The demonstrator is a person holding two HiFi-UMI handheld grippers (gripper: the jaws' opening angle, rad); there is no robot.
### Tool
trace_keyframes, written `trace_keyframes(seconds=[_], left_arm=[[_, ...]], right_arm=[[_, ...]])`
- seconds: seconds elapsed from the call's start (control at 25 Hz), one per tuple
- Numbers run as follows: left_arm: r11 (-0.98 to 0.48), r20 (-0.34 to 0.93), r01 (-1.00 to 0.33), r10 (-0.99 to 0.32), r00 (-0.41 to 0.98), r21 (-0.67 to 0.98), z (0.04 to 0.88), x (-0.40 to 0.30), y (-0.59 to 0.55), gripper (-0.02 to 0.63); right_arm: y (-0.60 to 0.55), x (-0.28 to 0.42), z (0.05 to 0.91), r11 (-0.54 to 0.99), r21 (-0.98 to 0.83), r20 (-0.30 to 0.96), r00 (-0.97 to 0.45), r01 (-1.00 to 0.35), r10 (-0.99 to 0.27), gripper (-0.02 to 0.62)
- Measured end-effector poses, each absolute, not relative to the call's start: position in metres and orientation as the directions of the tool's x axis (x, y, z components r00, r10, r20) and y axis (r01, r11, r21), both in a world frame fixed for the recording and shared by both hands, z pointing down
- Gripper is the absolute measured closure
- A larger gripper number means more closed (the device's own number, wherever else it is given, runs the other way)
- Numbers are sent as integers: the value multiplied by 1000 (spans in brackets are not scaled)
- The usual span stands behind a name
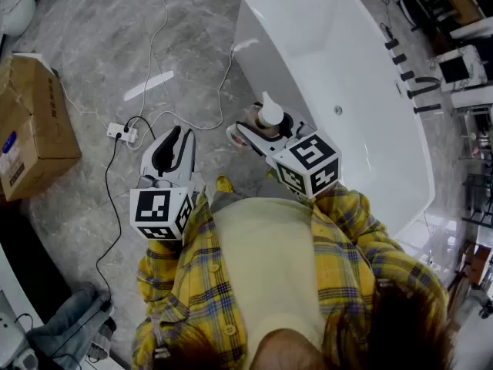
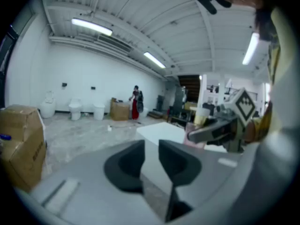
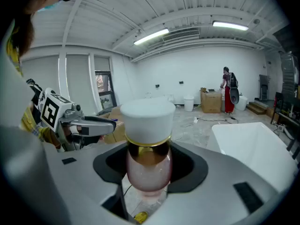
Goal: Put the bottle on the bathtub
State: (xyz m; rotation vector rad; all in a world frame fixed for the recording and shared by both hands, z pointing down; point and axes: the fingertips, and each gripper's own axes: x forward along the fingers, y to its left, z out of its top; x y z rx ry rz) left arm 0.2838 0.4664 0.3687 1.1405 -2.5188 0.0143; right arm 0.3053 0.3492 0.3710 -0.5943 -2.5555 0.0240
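A bottle [image 1: 269, 112] with a white cap and a pink body stands upright between the jaws of my right gripper [image 1: 266, 126], which is shut on it. In the right gripper view the bottle [image 3: 146, 161] fills the gap between the dark pads [image 3: 190, 165]. It hangs above the floor, just off the near left corner of the white bathtub [image 1: 248, 52]. My left gripper [image 1: 171, 148] hovers over the floor to the left, apart from the bottle. Its jaws [image 2: 151, 157] show a narrow gap with nothing in it. The bathtub [image 3: 248, 142] lies to the right of the bottle.
A cardboard box [image 1: 31, 129] stands at the left. A power strip [image 1: 122, 132] with cables [image 1: 223, 91] lies on the marble floor ahead. Black fittings [image 1: 416, 91] line the tub's far side. A bundle of denim [image 1: 69, 326] lies low left. A person in red [image 3: 228, 95] stands far off.
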Motion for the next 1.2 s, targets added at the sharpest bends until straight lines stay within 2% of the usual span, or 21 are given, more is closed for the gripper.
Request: trace_keyframes(seconds=[0.84, 1.2], left_arm=[[637, 344, -749, -754, -559, 180, 383, 280, 471, 518], [642, 353, -743, -751, -559, 189, 389, 244, 465, 528]], right_arm=[[345, 307, 389, 934, -177, 515, -780, 311, 357, 373], [331, 270, 396, 940, -175, 517, -785, 293, 341, 373]])
